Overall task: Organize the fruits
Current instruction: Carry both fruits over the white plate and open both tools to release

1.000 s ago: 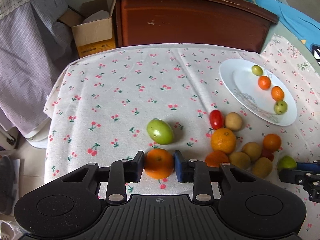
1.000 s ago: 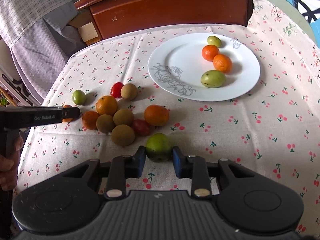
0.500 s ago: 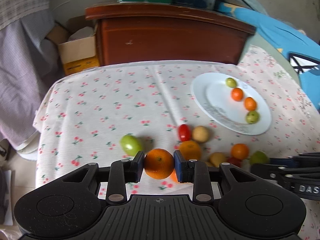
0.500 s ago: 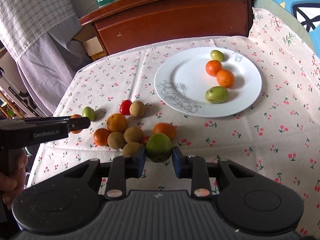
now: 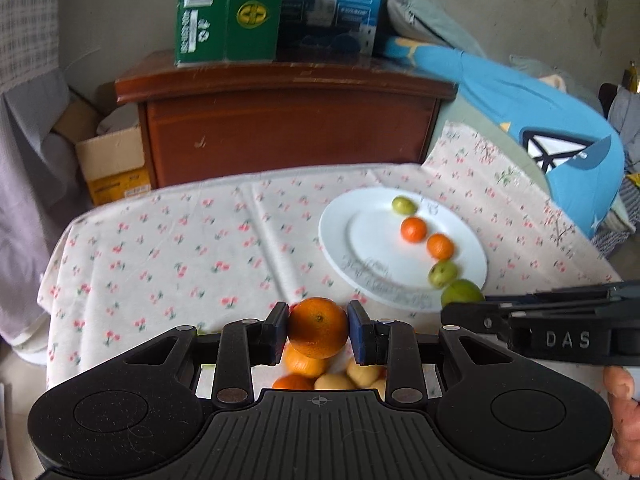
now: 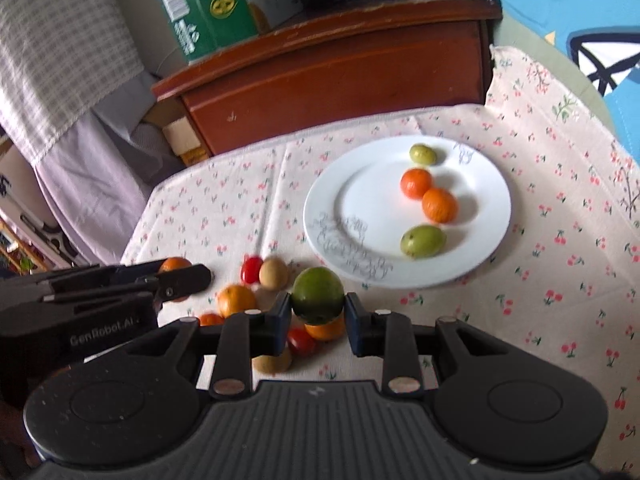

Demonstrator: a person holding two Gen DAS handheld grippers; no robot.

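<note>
My left gripper [image 5: 318, 330] is shut on an orange [image 5: 318, 327], held in the air above the loose fruit pile [image 5: 320, 376]. The right gripper [image 6: 318, 310] is shut on a green fruit [image 6: 318, 293], lifted over the same pile [image 6: 256, 292] of oranges, brown fruits and red tomatoes on the cherry-print cloth. A white plate [image 6: 360, 200] lies beyond, carrying two small oranges [image 6: 428, 196] between two green fruits [image 6: 423, 241]. In the left wrist view the plate [image 5: 360, 240] sits right of centre, and the right gripper's green fruit [image 5: 462, 294] shows at its near rim.
A dark wooden cabinet [image 5: 288, 120] with boxes [image 5: 276, 8] on top stands behind the table. A cardboard box [image 5: 114, 160] and hanging cloth [image 6: 60, 60] are at the left. Blue fabric [image 5: 540, 120] lies beyond the table's right edge. A hand [image 5: 624, 412] holds the right gripper.
Both grippers have risen from the cloth with their fruits, the orange and the green fruit, and tilted up so the cabinet top and boxes came into view.
</note>
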